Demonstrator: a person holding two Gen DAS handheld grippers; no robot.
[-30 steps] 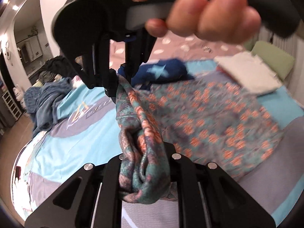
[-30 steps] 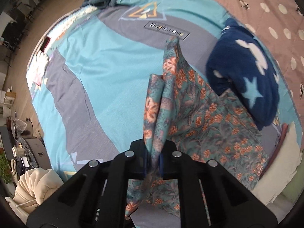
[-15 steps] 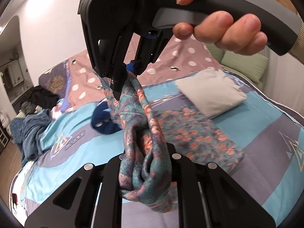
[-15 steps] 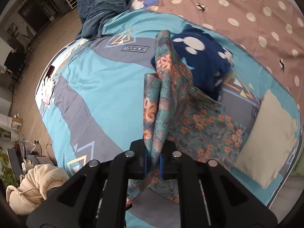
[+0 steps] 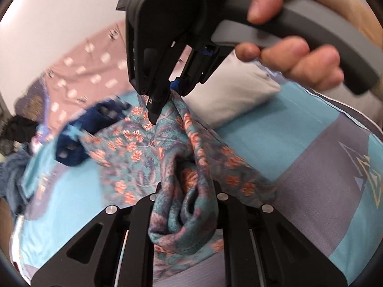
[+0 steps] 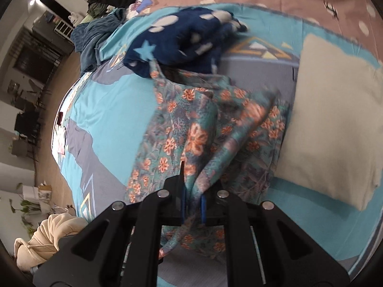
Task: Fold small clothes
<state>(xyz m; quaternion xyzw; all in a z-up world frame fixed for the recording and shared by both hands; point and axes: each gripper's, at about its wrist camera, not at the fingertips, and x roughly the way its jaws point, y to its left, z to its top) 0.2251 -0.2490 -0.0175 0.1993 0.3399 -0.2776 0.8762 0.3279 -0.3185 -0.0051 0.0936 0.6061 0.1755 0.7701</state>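
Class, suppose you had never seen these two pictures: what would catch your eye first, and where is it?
First, the floral garment, bunched between the left gripper at bottom centre, with the right gripper pinching it higher up. Next, the navy star-print garment lying on the bed beyond, and the folded cream cloth at right.

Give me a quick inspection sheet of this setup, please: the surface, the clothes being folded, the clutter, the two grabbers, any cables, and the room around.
Surface: bed with a turquoise and grey patterned cover.
Job's things: floral garment, partly lifted, the rest lying on the bed; a folded cream garment beside it.
Clutter: navy starred fleece touching the floral garment's far edge; blue-grey pile of clothes at the bed's edge; cream hoodie beside the bed.
Grippers: left gripper shut on a thick bunch of the floral garment; right gripper shut on a thin fold of it.
Cables: nothing seen.
Surroundings: bedroom, wooden floor, white wall.
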